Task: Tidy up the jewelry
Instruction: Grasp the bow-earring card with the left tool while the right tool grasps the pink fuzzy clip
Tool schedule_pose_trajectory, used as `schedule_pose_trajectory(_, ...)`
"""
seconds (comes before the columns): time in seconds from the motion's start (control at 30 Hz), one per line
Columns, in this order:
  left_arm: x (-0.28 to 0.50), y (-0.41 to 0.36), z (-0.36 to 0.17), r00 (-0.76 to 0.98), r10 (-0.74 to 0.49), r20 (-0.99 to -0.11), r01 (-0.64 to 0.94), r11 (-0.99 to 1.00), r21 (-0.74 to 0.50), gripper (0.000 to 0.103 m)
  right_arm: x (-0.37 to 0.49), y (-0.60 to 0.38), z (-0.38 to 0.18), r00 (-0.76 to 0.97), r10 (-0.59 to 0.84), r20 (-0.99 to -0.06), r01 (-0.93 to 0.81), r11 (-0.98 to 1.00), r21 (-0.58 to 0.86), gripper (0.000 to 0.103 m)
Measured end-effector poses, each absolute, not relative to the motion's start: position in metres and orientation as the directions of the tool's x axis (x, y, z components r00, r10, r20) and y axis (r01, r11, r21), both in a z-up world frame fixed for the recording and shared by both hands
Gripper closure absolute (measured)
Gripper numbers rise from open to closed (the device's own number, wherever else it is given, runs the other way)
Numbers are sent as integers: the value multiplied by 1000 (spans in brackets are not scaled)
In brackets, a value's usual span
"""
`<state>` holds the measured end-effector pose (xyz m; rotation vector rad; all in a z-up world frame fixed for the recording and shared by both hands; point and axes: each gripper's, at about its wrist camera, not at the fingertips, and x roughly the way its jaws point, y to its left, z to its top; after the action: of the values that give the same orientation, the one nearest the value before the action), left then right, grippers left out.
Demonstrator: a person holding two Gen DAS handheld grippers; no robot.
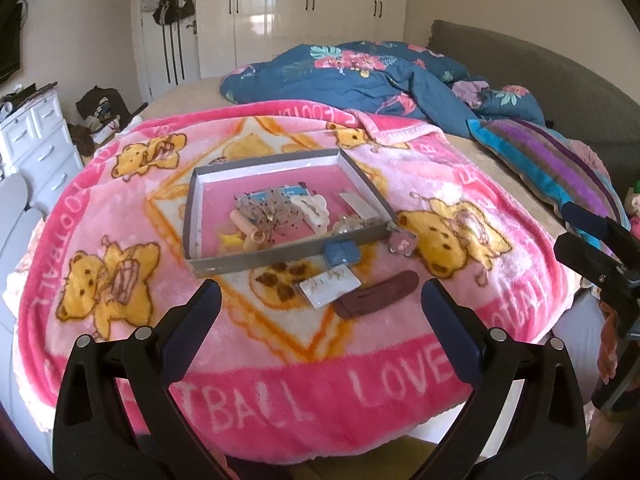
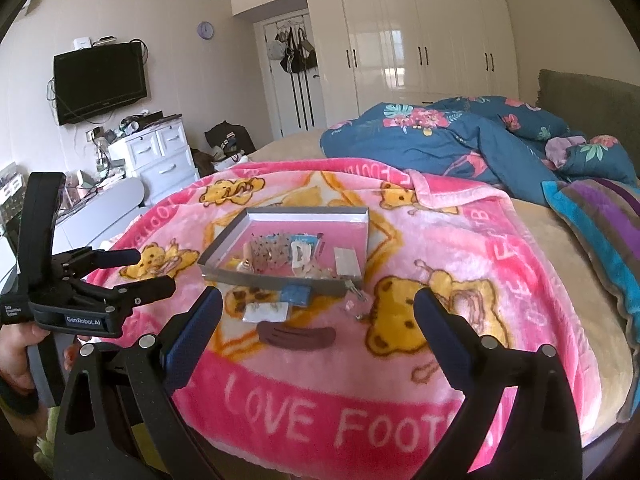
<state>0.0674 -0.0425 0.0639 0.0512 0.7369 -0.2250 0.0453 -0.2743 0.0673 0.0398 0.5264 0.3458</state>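
Bedroom setting: a pink bear blanket (image 1: 120,208) covers the bed. On it sits a grey tray (image 1: 280,254) holding hair clips and small trinkets, blurred beyond naming. Just outside its near wall lie a blue pouch (image 1: 341,252), a white earring card (image 1: 330,286) and a brown clip (image 1: 376,292). Your left gripper (image 1: 320,312) and right gripper (image 2: 316,316) hover short of these, jaws spread wide, both empty.

Home bedroom: bed (image 2: 520,216) with floral duvet (image 2: 460,136), cream wardrobes (image 2: 420,40), wall-mounted TV (image 2: 100,82), white drawers (image 2: 160,152).
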Motion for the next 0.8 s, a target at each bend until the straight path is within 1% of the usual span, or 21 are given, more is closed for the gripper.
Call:
schedule_pose_trajectory(0.47,69,-55,36,676,-178,-715,239,971,-15,9,47,-285,46,794,310,-522,-290,949,122,7)
schedule_pose_trajectory(0.8,83,-54,7,630,-155,-761,223,975,-14,9,63,-291,20,770,292,-567,-266,955,131,7)
